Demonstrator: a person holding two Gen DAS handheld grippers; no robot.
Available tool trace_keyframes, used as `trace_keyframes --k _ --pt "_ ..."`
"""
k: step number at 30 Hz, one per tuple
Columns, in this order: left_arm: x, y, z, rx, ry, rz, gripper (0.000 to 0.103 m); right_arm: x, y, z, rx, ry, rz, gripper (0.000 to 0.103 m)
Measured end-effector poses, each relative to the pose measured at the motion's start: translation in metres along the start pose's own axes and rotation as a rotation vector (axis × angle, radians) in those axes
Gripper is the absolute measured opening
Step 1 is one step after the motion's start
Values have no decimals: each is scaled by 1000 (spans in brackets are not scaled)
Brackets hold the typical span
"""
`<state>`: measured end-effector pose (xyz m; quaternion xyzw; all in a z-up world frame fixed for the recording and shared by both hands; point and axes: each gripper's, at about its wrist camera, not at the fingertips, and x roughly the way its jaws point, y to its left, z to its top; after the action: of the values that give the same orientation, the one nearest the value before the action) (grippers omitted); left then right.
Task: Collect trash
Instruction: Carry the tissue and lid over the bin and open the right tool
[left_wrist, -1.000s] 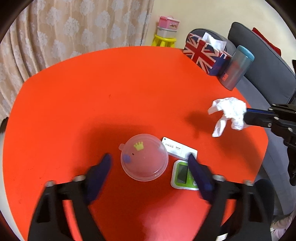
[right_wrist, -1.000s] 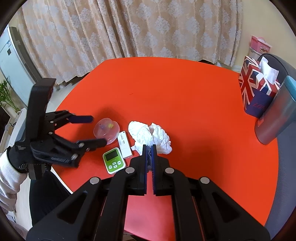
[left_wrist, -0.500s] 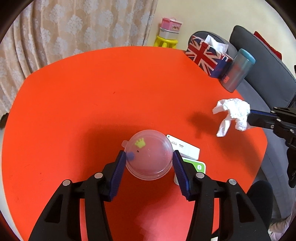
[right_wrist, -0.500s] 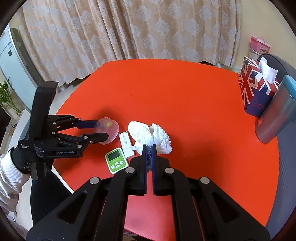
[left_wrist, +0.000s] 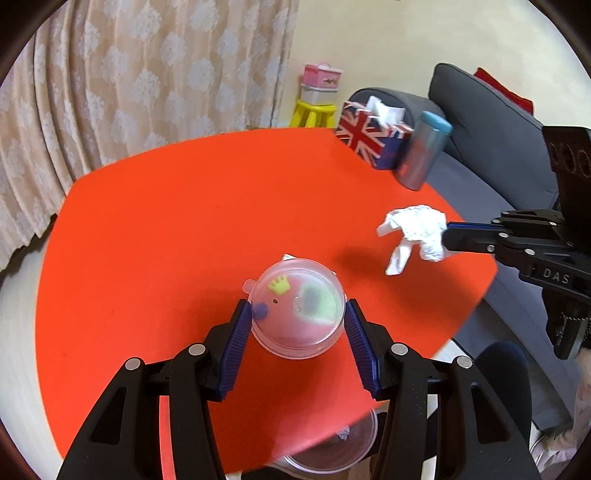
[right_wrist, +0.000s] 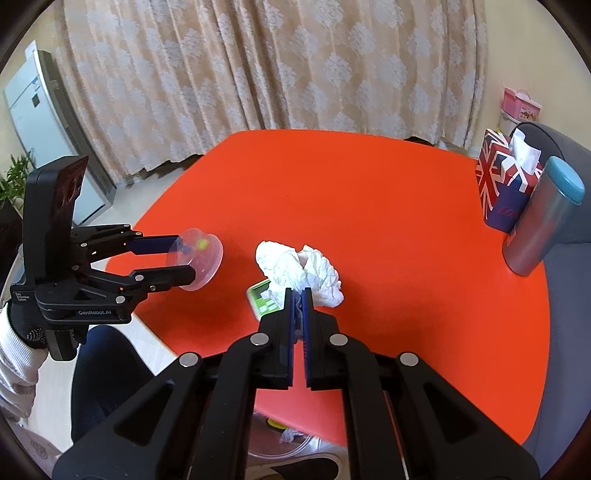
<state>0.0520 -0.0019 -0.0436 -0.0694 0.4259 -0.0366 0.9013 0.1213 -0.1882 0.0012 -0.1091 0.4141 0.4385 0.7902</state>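
So both hands are loaded at once here. The left tool (left_wrist: 299, 321) is clamped on a clear plastic cup (left_wrist: 297, 314), pads on opposite sides of the round wall, which makes sense since that's the only way to grab something that slippery without crushing it. In the right view the cup (right_wrist: 195, 260) is clearly off the red worktop (right_wrist: 369, 206), tipped on its side.

The right tool (right_wrist: 298, 295) is squeezed fully together on a corner of the crumpled tissue (right_wrist: 301, 273), so the wad just dangles out front. Pinching an edge is plenty for something that weighs nothing.

My guess is both pieces are headed for the clear bin (left_wrist: 332, 443) peeking out below the near edge of the worktop; there's already some scrap in it.

The green gadget (right_wrist: 262, 299) stays flat on the worktop, half hidden behind the tissue. Tissue box (right_wrist: 506, 184) and tumbler (right_wrist: 543, 218) sit at the far right edge, well apart, probably not trash.
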Motion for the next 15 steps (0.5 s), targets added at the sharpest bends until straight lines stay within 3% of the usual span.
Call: trace_keyframes --k 15 --pt "-56 -44 -46 48 -60 -35 51 -56 42 -57 -42 -43 42 3"
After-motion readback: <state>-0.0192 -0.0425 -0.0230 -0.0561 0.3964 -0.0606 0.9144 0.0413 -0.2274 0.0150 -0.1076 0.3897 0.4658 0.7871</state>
